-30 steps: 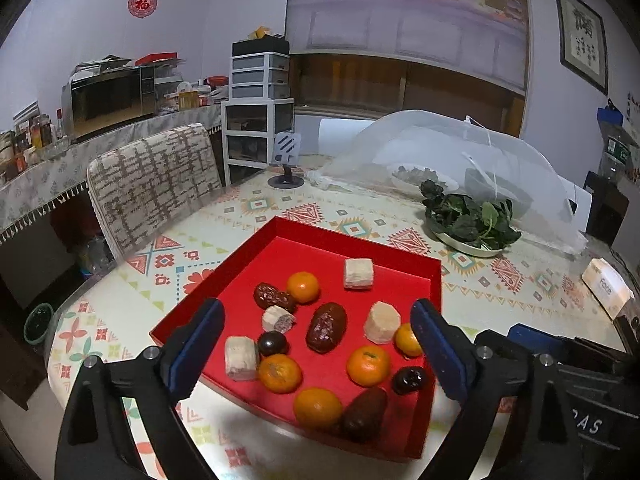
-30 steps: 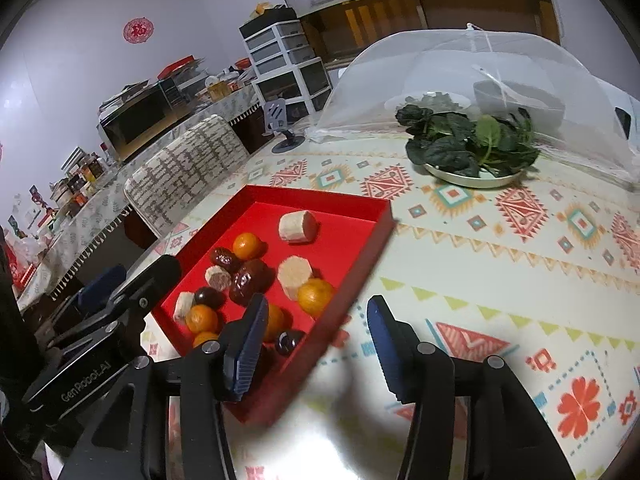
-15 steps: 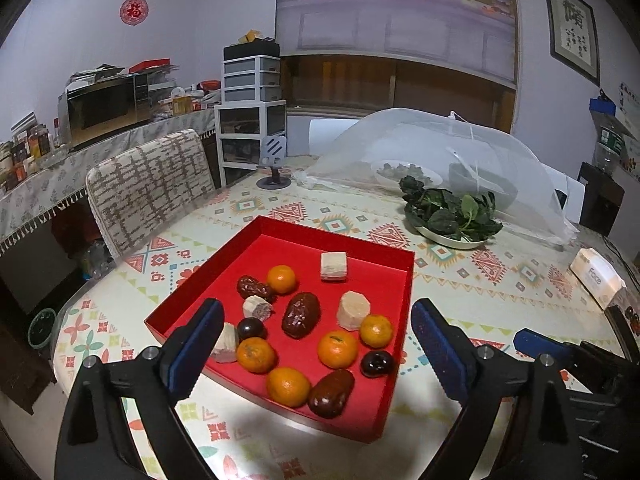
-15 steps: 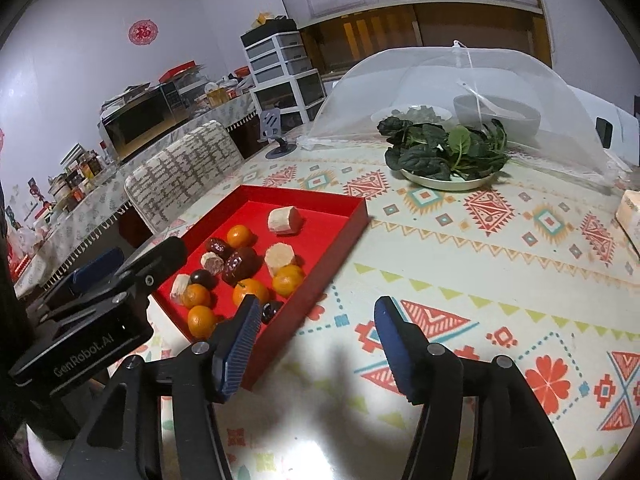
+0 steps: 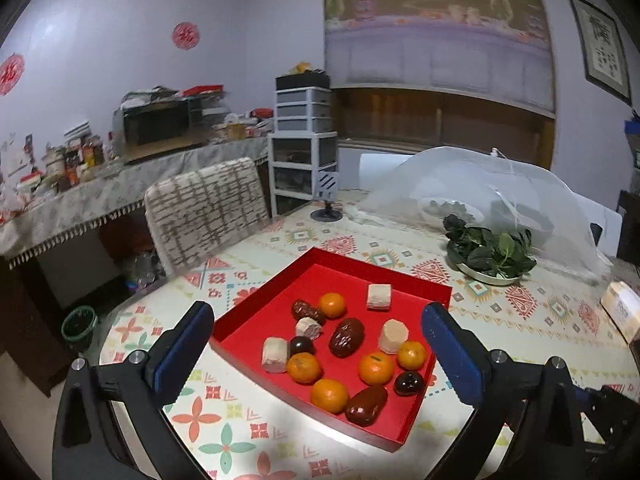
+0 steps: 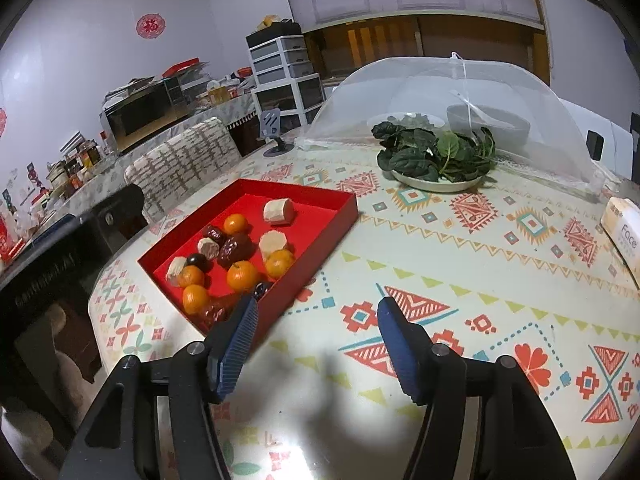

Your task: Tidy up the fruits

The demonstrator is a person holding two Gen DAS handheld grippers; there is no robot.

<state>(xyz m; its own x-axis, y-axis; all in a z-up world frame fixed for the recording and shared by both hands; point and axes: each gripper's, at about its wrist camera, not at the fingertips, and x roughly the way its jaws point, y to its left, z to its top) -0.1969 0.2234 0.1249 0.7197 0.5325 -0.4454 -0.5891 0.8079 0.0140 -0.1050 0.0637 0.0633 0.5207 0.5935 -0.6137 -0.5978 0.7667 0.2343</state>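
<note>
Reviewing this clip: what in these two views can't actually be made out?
- Dishes under the mesh food cover: veiled by the netting in both views.
- Nearest dark fruit in the red tray: partly behind the right tool's left finger in the right wrist view.
- Tissue box: cut by the frame edge, label incomplete.
- Jars on the side counter: too small and blurred.

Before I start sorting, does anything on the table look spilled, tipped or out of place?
Nothing is spilled or damaged. The fruit in the red tray is jumbled: oranges, dark dates and pale chunks lie mixed together. The plate of greens sits outside the mesh food cover. Both tools are open, empty.
</note>
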